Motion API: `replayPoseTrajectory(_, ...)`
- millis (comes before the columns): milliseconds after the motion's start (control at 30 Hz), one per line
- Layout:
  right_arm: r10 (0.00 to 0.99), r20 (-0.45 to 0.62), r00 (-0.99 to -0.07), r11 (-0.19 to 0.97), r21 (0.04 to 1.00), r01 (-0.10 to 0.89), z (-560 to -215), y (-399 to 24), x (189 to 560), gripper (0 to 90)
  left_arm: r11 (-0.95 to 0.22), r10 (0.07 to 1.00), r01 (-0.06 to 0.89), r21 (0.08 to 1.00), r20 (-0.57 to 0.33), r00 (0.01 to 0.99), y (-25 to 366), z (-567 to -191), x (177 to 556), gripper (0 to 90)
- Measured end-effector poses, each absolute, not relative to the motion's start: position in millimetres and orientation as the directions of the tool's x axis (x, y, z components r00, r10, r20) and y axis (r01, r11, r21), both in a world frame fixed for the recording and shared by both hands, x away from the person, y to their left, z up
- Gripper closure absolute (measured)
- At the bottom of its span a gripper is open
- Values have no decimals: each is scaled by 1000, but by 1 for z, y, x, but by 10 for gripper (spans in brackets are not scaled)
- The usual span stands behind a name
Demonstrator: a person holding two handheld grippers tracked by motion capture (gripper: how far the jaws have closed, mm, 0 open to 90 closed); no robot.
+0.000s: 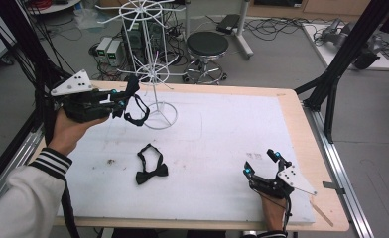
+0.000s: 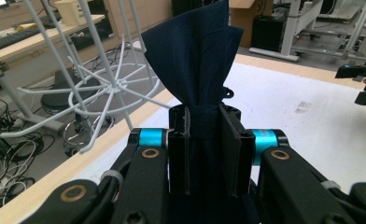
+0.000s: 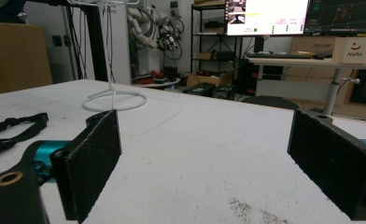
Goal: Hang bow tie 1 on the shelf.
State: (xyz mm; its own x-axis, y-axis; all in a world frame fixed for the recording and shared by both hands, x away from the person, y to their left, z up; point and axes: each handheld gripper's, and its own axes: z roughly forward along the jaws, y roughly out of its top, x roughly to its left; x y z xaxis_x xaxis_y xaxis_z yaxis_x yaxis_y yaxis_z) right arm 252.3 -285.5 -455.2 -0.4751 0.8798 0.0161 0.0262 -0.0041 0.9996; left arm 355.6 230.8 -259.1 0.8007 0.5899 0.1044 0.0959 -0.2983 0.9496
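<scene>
My left gripper [image 1: 127,95] is raised above the table's far left, shut on a dark bow tie [image 1: 133,87] whose strap loop [image 1: 139,113] dangles below it. In the left gripper view the two pads [image 2: 230,154] pinch the navy bow tie [image 2: 195,56] at its knot, and one wing fans upward. A white wire display rack [image 1: 153,74] stands just right of that gripper. A second black bow tie [image 1: 151,172] lies flat on the white mat. My right gripper [image 1: 261,162] rests open at the front right, and its pads [image 3: 92,158] stand wide apart with nothing between them.
The rack's ring base [image 1: 161,116] sits on the white mat [image 1: 222,139], which covers most of the wooden table [image 1: 301,129]. Its lower wire spokes [image 2: 102,86] jut out close to the left gripper. A stool [image 1: 207,47] and cables lie on the floor beyond.
</scene>
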Motion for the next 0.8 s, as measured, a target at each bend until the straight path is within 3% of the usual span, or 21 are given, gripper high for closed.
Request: replayPoseTrajectory(800, 880, 16, -475, -5, 1000, 24, -455, -286, 252, 91, -345, 605, 113, 932, 128, 786, 206, -249, 388, 742)
